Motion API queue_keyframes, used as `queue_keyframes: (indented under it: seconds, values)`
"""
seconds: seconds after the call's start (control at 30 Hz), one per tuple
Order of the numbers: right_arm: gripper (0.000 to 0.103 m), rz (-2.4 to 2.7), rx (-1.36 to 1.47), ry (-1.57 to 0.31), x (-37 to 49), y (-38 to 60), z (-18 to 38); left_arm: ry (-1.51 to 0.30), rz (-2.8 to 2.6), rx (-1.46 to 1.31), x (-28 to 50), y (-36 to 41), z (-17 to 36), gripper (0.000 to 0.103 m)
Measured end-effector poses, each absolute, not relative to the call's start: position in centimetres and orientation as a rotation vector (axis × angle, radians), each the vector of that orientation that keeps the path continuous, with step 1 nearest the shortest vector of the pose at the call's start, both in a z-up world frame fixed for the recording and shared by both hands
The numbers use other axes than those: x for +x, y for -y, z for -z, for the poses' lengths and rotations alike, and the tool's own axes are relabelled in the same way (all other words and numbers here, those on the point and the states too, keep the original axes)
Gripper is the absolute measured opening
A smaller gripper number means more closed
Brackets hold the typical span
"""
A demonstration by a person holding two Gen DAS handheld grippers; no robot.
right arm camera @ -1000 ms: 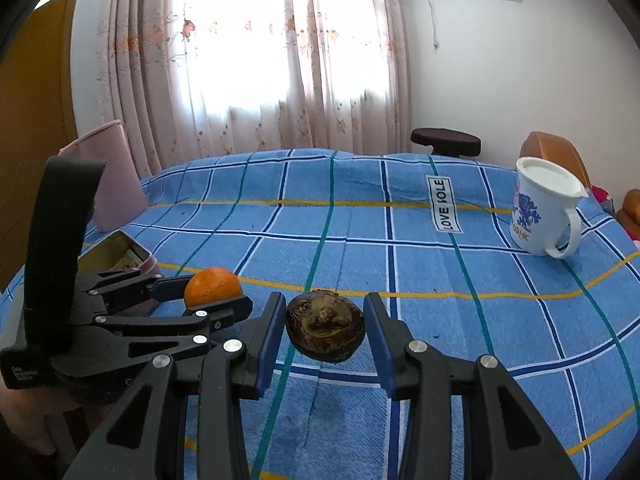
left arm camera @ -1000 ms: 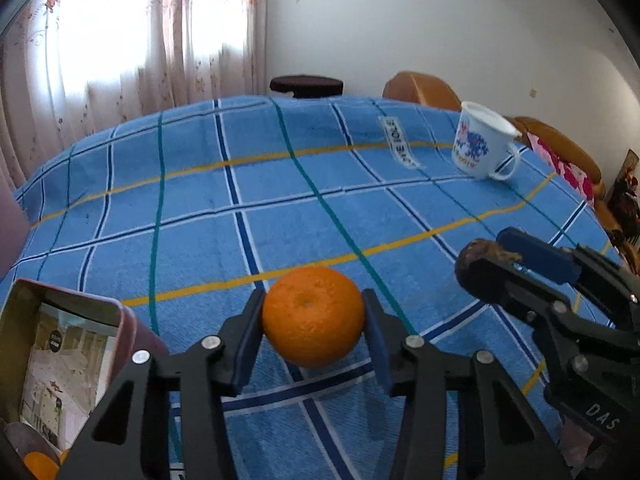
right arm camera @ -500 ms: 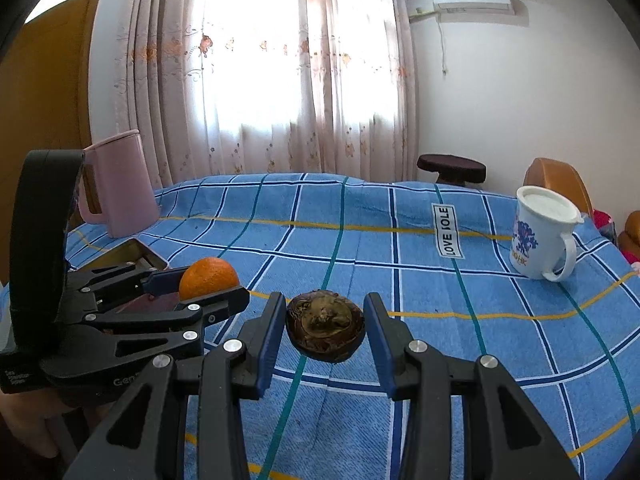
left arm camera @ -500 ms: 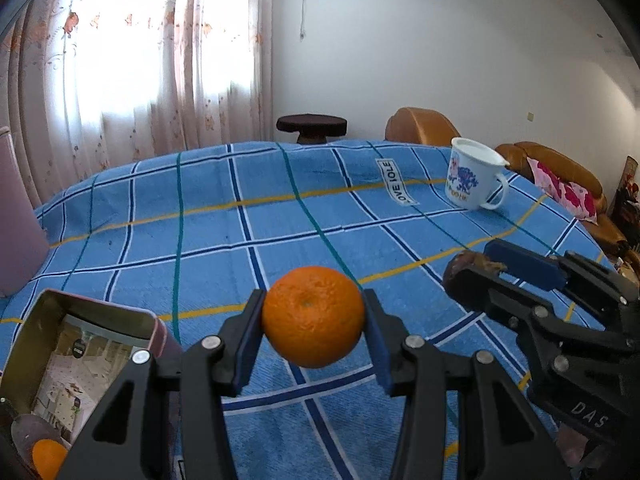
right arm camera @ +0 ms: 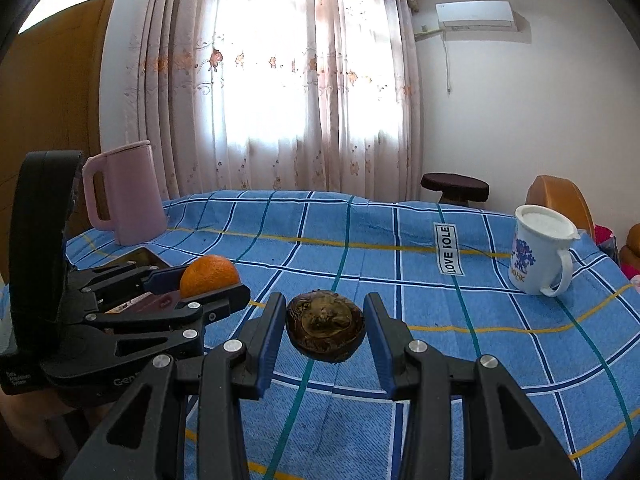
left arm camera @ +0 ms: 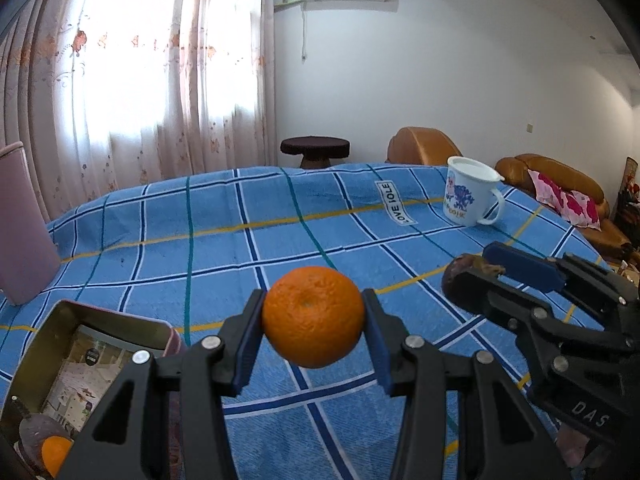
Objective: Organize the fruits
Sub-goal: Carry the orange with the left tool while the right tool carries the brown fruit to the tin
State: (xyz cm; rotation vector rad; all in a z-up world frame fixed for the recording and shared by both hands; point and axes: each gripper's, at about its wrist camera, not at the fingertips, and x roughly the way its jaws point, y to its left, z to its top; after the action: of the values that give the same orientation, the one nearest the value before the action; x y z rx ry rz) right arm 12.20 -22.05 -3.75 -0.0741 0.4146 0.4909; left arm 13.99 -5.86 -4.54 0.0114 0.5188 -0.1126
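Note:
My left gripper point(left arm camera: 313, 330) is shut on an orange point(left arm camera: 313, 316) and holds it above the blue checked tablecloth; it also shows in the right wrist view point(right arm camera: 208, 276). My right gripper point(right arm camera: 325, 330) is shut on a dark brown wrinkled fruit point(right arm camera: 325, 328), also held in the air; that fruit shows at the right of the left wrist view point(left arm camera: 464, 280). An open metal tin point(left arm camera: 96, 316) stands at the lower left, with another orange point(left arm camera: 54, 454) and a dark fruit point(left arm camera: 36, 430) inside it.
A pink jug point(right arm camera: 124, 196) stands at the table's far left. A white mug with a blue print point(right arm camera: 538, 250) stands at the right. The tablecloth point(left arm camera: 280, 240) carries a "LOVE JOLE" label point(right arm camera: 448, 248). A dark stool point(left arm camera: 315, 148) and brown sofas point(left arm camera: 560, 180) lie beyond the table.
Both grippers have risen and tilted up with their fruits, so more of the room and the pink jug shows. The grips have not changed.

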Motion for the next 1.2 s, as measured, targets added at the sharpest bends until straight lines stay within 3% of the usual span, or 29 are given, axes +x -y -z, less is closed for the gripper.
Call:
queue_keyframes:
  seconds: [1.2]
  values:
    - [0.042,-0.510,-0.108,-0.297,8.9,21.6,3.2,-0.366,0.087,0.017,9.7,5.3,3.4,0.049]
